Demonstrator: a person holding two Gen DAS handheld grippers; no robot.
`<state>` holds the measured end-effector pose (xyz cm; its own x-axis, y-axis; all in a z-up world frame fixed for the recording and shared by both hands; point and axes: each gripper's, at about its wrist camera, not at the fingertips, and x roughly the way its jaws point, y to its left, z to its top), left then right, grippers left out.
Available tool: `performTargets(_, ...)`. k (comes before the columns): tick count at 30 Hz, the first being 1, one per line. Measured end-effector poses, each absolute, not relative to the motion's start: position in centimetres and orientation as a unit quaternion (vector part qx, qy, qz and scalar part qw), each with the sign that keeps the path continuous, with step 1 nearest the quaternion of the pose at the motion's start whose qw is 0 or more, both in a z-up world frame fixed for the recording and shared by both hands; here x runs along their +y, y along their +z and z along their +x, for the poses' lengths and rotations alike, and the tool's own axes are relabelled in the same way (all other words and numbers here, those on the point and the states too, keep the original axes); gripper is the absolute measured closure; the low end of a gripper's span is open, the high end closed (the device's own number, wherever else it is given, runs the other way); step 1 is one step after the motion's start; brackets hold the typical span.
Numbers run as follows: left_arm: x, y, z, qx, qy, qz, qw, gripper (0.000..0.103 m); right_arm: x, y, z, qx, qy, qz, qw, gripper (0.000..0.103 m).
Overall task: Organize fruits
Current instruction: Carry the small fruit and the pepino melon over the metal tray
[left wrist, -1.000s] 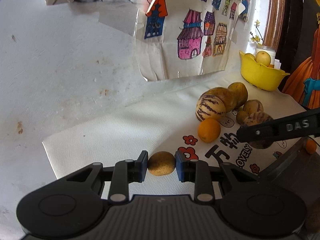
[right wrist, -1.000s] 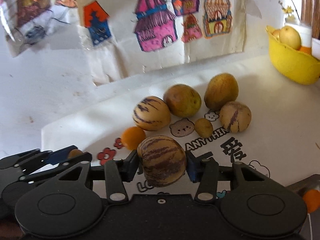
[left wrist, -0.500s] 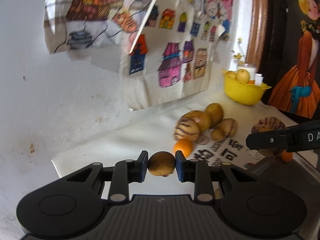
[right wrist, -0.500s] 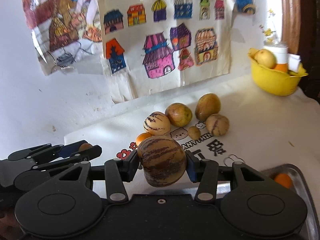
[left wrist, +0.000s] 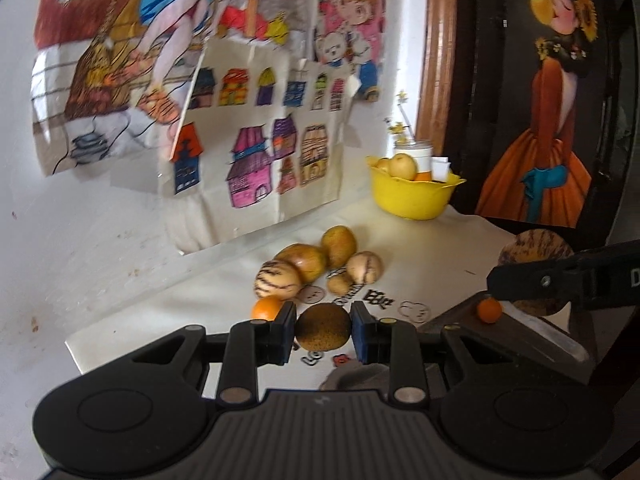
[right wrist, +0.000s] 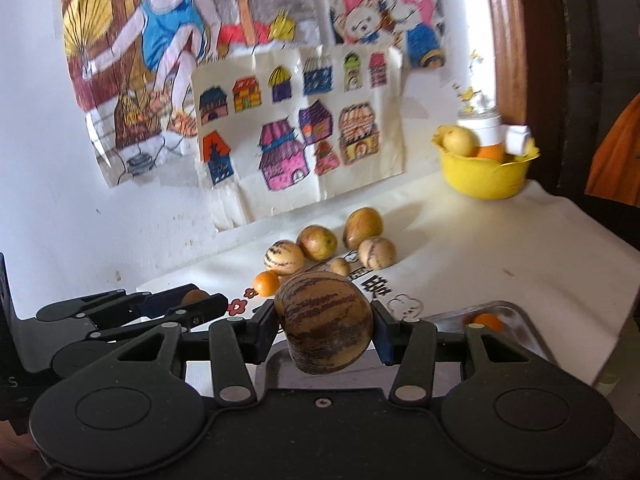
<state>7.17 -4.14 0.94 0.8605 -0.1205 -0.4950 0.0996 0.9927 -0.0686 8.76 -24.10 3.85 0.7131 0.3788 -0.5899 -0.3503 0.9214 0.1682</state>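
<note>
We see a white, stained wall [left wrist: 88, 216], children's coloured drawings [right wrist: 296, 128] taped across it, a wooden frame edge [left wrist: 438, 52] at right, a girl-in-orange-dress poster [left wrist: 548, 120] beside it, a white printed cloth [right wrist: 472, 248] covering our desk, daylight from right.

1. A white "D" is showing on the dark arm of the right gripper [left wrist: 536, 280], cut off by the frame edge.
2. Black Chinese characters are lying printed on the white cloth [right wrist: 460, 256] beside the loose fruit, too blurred to read.
3. Letters "Lo" are peeking out on the same cloth below the left gripper [left wrist: 323, 328].
</note>
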Motion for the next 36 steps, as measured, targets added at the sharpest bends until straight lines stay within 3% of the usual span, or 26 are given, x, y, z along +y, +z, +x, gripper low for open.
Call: performTargets(36,-12.3,1.0,9.4,0.272,-0.134,-0.007,0.953,0.072,-32.6,4.3,6.4,0.304,0.119,0.06,0.943,0.053)
